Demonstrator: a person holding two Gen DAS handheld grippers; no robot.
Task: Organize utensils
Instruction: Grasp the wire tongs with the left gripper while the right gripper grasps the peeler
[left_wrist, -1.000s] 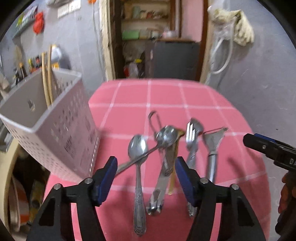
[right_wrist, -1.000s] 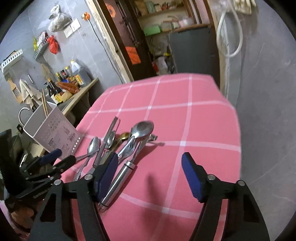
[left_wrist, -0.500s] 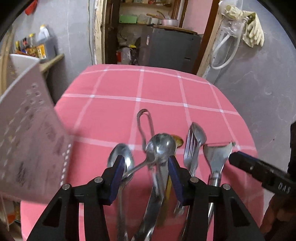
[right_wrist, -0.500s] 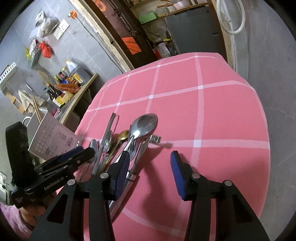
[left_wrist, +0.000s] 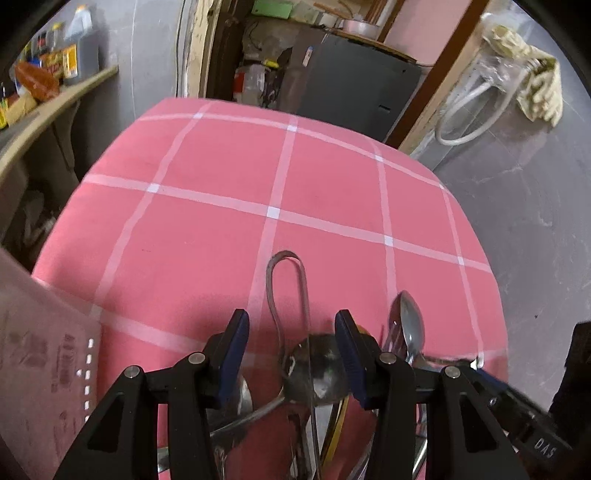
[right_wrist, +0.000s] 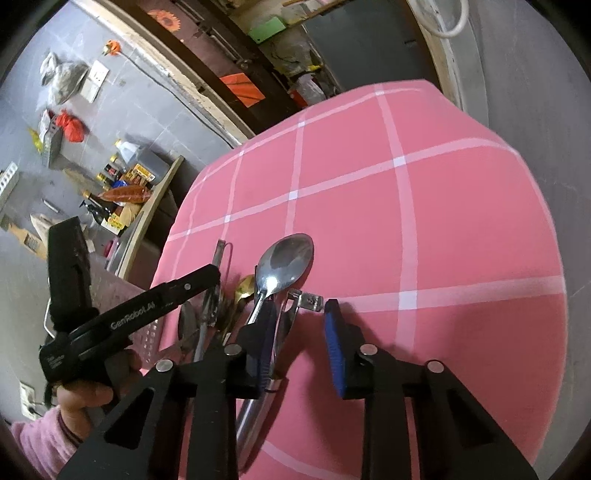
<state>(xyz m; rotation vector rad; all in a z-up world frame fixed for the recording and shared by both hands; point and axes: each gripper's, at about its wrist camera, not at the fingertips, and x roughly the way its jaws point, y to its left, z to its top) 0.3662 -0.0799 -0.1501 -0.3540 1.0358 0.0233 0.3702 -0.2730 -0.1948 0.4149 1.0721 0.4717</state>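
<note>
The left hand-held gripper (left_wrist: 291, 332) hangs low over the pile of utensils (left_wrist: 314, 406) with its blue-padded fingers (left_wrist: 234, 343) spread apart, and nothing is clamped between them. In the left wrist view, the bowl of a steel spoon (left_wrist: 317, 373) sits in the gap between the pads, toward the right pad, and the loop of a metal tongs handle (left_wrist: 286, 284) reaches toward 12 o'clock from it. A second spoon (left_wrist: 408, 325) lies at 3 o'clock of the right pad, its tip pointing to 12 o'clock. The white perforated basket (left_wrist: 44, 369) fills the 8 o'clock edge of that view, blurred.

The right hand-held gripper (right_wrist: 301, 332) is also parted and holds nothing. In the right wrist view its left pad (right_wrist: 267, 332) stands over the handle of a large spoon (right_wrist: 286, 262) whose bowl points to 12 o'clock, while its right pad (right_wrist: 334, 343) is over bare pink checked cloth on the tabletop (right_wrist: 424, 229). A peeler head (right_wrist: 308, 301) lies between the two pads, just beside the spoon's neck. A gold-coloured spoon (right_wrist: 245, 286) and other cutlery lie at 10 o'clock of it, partly hidden under the left tool. A shelf of bottles (right_wrist: 122, 184) stands against the wall at 9 o'clock, well apart from the cutlery.
</note>
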